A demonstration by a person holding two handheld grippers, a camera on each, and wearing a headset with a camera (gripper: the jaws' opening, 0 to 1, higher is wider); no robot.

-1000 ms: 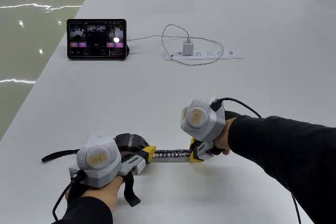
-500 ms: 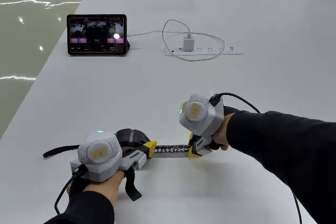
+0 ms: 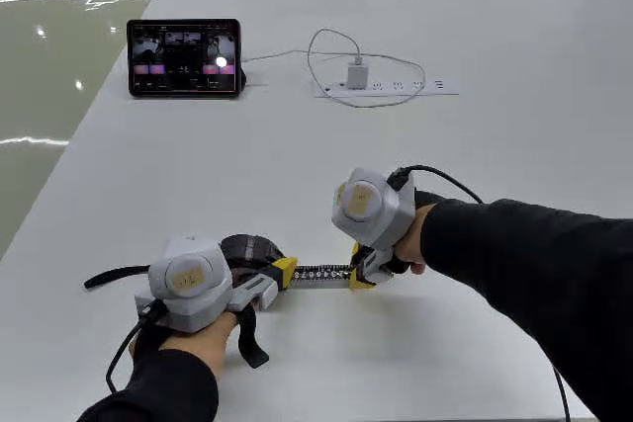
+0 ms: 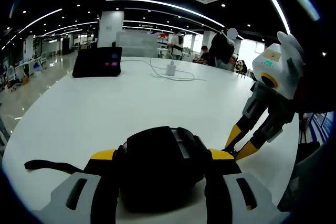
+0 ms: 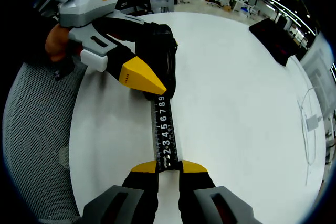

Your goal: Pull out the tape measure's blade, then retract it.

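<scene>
**Left tongs (image 3: 275, 287) clamped on the tape measure (image 3: 247, 249), right tongs (image 3: 358, 279) pinching the blade (image 3: 318, 272)**

The left tongs are closed around the black body of the tape measure. In the left gripper view the yellow-tipped jaws press against its two sides, and the case sits between them on the white worktop (image 3: 297, 165). The right tongs are closed on the free end of the blade. In the right gripper view the jaws meet over the very tip, and the printed numbers 1 to 9 run away from them toward the case.

A short length of blade is out, stretched straight between the two tongs. It runs low over the worktop, but whether it touches the surface cannot be told. In the head view the case lies near the front edge of the worktop, left of centre, and the blade leads from it to the right. A hand holds each tool, and a dark sleeve (image 3: 524, 264) comes in from the right.

A black strap (image 3: 109, 276) trails from the case to the left, flat on the worktop. A second black strap (image 3: 247, 341) hangs down beside the left tongs toward the front edge.

Well apart from all this, toward the far side, a tablet (image 3: 184, 43) stands propped with its screen lit. To its right lies a white power strip (image 3: 396, 88) with a white charger (image 3: 356, 76) plugged into it. A white cable (image 3: 326, 42) loops over the worktop from the charger and runs across to the tablet.
</scene>
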